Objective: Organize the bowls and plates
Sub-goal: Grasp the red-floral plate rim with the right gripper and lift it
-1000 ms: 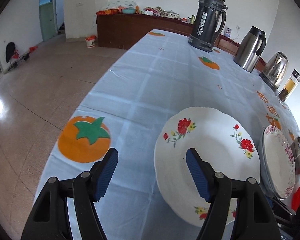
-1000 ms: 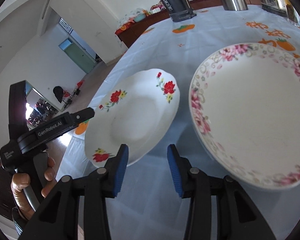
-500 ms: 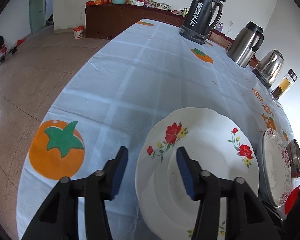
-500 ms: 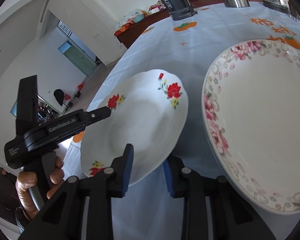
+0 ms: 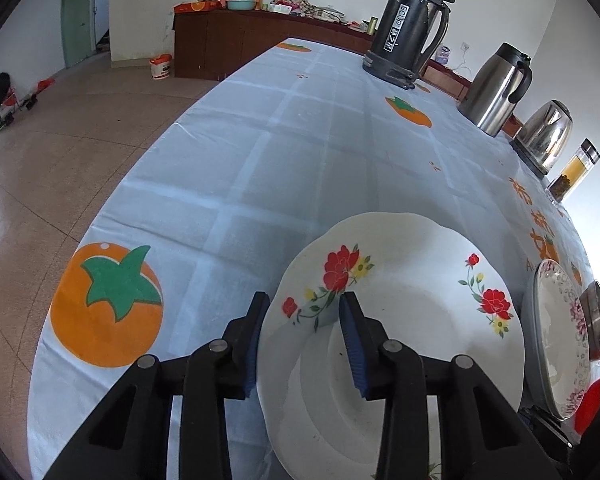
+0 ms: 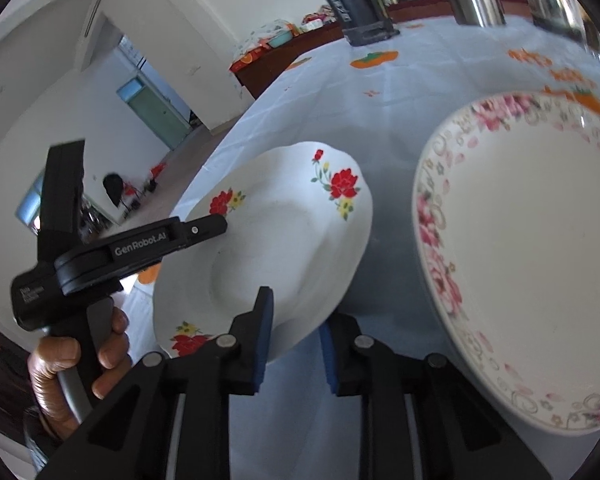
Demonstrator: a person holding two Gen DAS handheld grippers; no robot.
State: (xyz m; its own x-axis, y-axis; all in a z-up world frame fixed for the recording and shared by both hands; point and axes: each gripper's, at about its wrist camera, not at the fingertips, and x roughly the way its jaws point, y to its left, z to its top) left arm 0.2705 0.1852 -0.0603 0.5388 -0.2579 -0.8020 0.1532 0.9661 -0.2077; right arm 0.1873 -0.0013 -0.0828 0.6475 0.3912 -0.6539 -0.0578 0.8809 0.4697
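I read "GenRobot.AI" on the side of my left hand-held gripper (image 6: 220,227), seen from the right wrist at 9 o'clock, and white lettering I cannot make out on the black flask (image 5: 410,24) at 1 o'clock. Orange characters are printed on the cloth at 3 o'clock in the left view, too warped to read.

My left hand-held gripper (image 5: 304,320) is narrowed on the rim of the red-flower plate (image 5: 416,312), one finger under it, one over. My right hand-held gripper (image 6: 296,332) pinches the same plate (image 6: 284,240) at its near edge, tilted up off the surface (image 5: 300,152). The pink-flower plate (image 6: 532,248) lies just beside it at 3 o'clock.

The surface wears a pale blue checked cloth with orange persimmons. Two steel kettles (image 5: 496,88) stand beyond the flask; a brown sideboard (image 5: 236,48), tiled floor (image 5: 60,152) and green door (image 5: 75,22) lie at 11 o'clock.
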